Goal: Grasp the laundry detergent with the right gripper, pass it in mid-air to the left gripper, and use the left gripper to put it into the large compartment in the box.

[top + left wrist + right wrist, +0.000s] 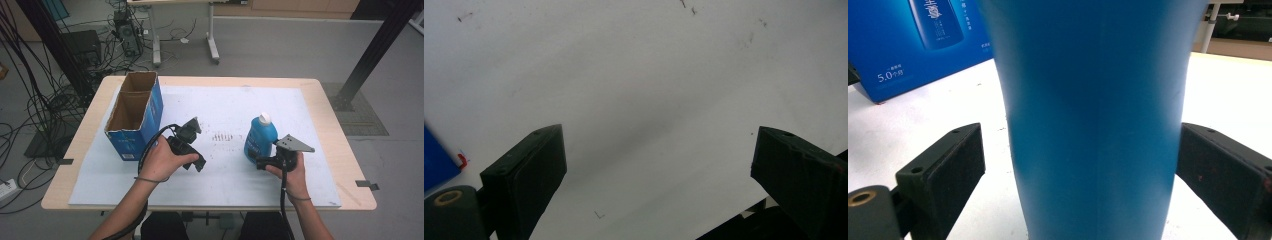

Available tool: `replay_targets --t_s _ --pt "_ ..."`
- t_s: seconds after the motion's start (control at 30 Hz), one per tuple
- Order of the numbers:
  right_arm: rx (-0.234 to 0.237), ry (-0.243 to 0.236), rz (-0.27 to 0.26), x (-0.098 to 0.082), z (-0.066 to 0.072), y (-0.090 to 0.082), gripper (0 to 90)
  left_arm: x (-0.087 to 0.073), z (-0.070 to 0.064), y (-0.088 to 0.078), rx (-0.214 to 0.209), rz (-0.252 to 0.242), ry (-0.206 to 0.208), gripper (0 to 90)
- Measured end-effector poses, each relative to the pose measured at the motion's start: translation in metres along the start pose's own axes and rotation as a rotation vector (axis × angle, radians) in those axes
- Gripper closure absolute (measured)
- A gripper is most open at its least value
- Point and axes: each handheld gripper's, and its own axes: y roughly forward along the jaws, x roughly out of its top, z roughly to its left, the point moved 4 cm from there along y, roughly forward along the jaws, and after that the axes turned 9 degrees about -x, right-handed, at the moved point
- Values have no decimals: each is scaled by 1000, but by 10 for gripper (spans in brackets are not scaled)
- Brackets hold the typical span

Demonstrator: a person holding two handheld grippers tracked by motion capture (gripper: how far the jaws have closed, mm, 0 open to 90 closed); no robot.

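A blue bottle (pixel 260 136) with a white cap stands upright on the white mat (pixel 220 105), right of centre. My right gripper (pixel 262 161) is at its near side, low on the body. In the right gripper view the bottle (pixel 1093 115) stands between the open jaws of that gripper (pixel 1080 170); there is a gap at the left jaw, and the right jaw is at or very near the bottle's side. My left gripper (pixel 194 150) is held above the mat near the centre, open and with nothing in it (pixel 656 170).
An open blue cardboard box (pixel 150 107) stands at the mat's left, close to the left hand; its printed side (pixel 908 45) faces the bottle and a corner (pixel 436 160) is by the left jaw. The wooden table edge (pixel 345 155) borders the mat.
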Motion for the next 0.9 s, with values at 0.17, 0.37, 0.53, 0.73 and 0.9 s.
replay_targets --t_s 0.17,0.37,0.53,0.73,0.9 --pt "-1 -1 -4 0 1 1 54 0 0 0 -3 4 2 79" --pt "0 -5 -8 1 3 2 98 0 -1 1 -6 0 2 79" --pt "2 5 -16 1 4 3 174 0 -1 2 -8 4 5 79" --pt "-6 8 -20 1 4 4 248 0 -1 2 -7 3 2 81" --pt "-16 2 -29 3 3 3 278 1 -1 2 -6 2 4 82"
